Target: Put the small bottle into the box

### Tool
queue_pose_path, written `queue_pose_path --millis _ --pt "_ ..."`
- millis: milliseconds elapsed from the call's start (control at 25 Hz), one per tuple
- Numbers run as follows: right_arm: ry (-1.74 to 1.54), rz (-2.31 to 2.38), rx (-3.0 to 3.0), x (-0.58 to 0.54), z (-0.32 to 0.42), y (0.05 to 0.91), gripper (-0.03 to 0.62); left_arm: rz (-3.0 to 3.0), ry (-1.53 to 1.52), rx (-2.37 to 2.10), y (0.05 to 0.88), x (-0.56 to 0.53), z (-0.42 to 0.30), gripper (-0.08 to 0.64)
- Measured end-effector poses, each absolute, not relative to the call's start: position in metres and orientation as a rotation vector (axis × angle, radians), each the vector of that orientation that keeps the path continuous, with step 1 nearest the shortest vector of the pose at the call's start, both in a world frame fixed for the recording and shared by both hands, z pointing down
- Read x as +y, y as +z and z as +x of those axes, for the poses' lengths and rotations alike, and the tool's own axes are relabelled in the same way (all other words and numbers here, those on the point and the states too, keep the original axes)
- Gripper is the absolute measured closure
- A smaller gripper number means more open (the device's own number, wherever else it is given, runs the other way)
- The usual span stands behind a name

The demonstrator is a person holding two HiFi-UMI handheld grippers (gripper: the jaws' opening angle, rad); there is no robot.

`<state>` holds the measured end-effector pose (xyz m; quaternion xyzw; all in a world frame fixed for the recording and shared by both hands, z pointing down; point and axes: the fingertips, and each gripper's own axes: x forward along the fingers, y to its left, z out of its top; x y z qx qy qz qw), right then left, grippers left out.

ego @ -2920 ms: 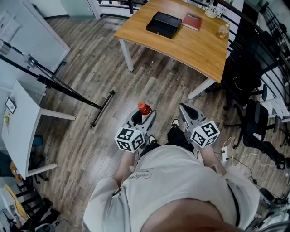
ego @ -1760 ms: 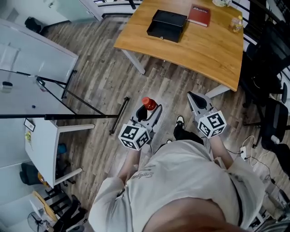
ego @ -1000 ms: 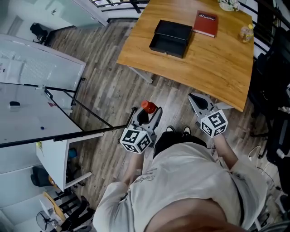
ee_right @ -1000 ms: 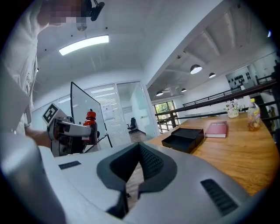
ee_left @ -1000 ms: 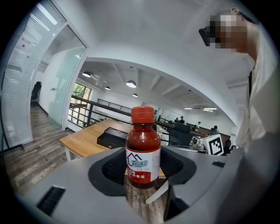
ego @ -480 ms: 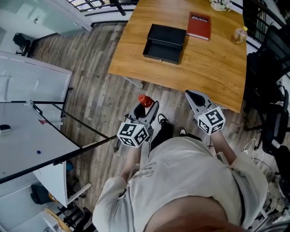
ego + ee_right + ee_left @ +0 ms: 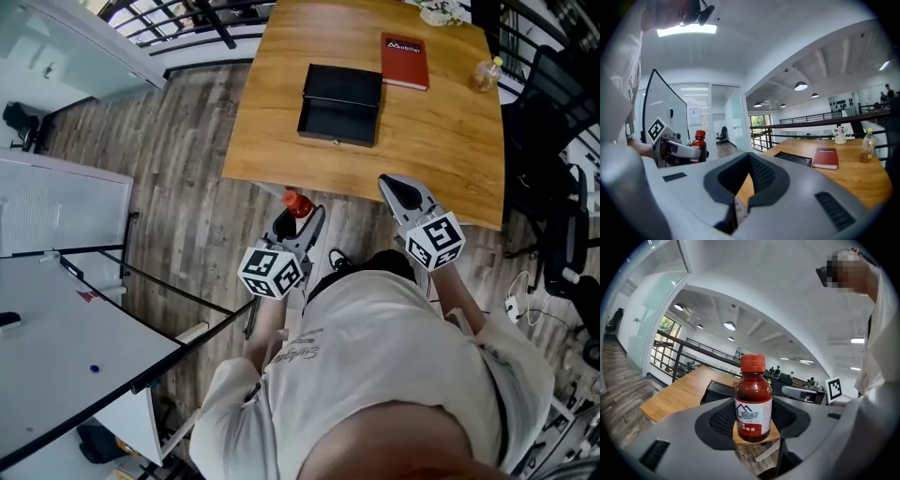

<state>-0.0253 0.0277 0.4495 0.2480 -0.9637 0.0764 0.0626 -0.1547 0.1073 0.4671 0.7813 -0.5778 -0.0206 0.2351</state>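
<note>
From above, the left gripper (image 7: 300, 214) hid most of the small brown red-capped bottle (image 7: 296, 202). Its own view showed the fingers (image 7: 719, 423) squeezing it (label blurry). The right gripper (image 7: 397, 187) had its fingers pressed together, empty.

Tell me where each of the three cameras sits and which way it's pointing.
Head view: on the person's head, looking steeply down on their shirt, the left gripper, the right gripper and the table with the box.
Left gripper view: on the left gripper, looking along its jaws, shut on the small bottle, toward the table; shirt at right.
Right gripper view: on the right gripper, looking along its shut, empty jaws toward the table; shirt at left.
Shared: both gripper views show the box.
</note>
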Motion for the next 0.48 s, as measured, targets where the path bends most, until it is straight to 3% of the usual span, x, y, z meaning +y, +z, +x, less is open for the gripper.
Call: queue_pose_path --millis 480 --pt "0.305 0.830 -2.811 -0.005 -0.044 0.481 0.597 2.127 -0.013 -1.466 0.497 0.057 -0.179 0.334"
